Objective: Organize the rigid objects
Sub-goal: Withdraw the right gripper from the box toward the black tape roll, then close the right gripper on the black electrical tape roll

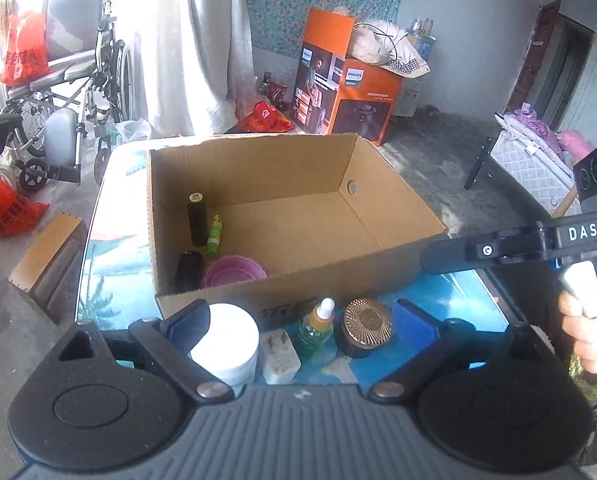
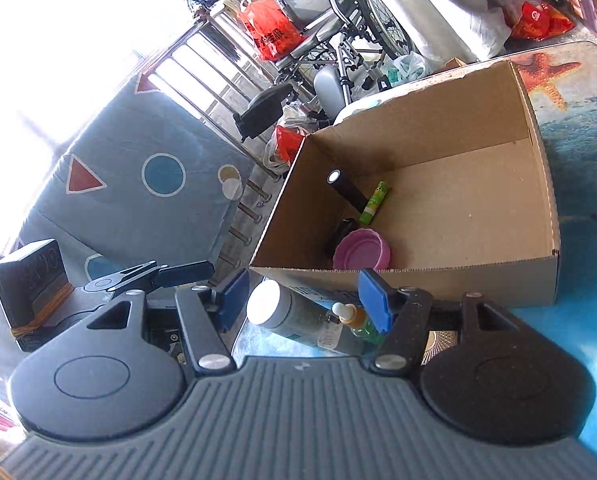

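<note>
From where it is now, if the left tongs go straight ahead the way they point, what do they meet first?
Probably the small items between the open left tongs: the dropper bottle and white plug adapter, just before the cardboard box. Depth is hard to judge.

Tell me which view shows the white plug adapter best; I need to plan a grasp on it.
The left wrist view. There the white plug adapter lies in plain sight on the table, between the white-capped bottle and the green dropper bottle, in front of the cardboard box. In the right wrist view I cannot find it; the bottles cover that spot.
</note>
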Demonstrator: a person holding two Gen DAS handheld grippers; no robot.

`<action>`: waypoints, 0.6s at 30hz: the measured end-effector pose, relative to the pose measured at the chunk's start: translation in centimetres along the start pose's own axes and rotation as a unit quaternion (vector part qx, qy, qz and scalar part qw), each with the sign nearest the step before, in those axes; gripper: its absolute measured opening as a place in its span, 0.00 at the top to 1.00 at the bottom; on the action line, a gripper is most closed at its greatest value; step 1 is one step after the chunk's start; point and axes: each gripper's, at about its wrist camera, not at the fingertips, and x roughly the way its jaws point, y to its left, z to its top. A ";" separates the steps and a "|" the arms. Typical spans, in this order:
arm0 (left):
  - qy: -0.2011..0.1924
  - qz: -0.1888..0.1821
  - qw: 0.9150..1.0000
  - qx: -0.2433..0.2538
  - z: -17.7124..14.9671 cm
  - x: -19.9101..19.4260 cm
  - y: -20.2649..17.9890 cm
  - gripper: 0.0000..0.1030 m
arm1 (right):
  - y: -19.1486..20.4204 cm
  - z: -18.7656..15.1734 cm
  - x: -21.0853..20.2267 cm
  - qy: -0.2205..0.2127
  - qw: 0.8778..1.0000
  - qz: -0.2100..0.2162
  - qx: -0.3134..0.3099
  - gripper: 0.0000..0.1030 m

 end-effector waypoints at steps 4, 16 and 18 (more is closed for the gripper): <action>0.016 0.033 0.999 0.016 -3.9 1.8 -1.5 0.05 | 0.4 -5.0 2.8 0.015 0.999 -0.028 -0.024 0.40; 0.078 0.065 0.993 0.060 -9.7 7.0 -2.8 0.05 | 0.5 -10.1 10.3 0.052 0.993 -0.093 -0.045 0.45; 0.081 0.067 0.992 0.065 -10.2 7.5 -2.9 0.06 | 0.7 -10.6 11.4 0.059 0.992 -0.099 -0.055 0.48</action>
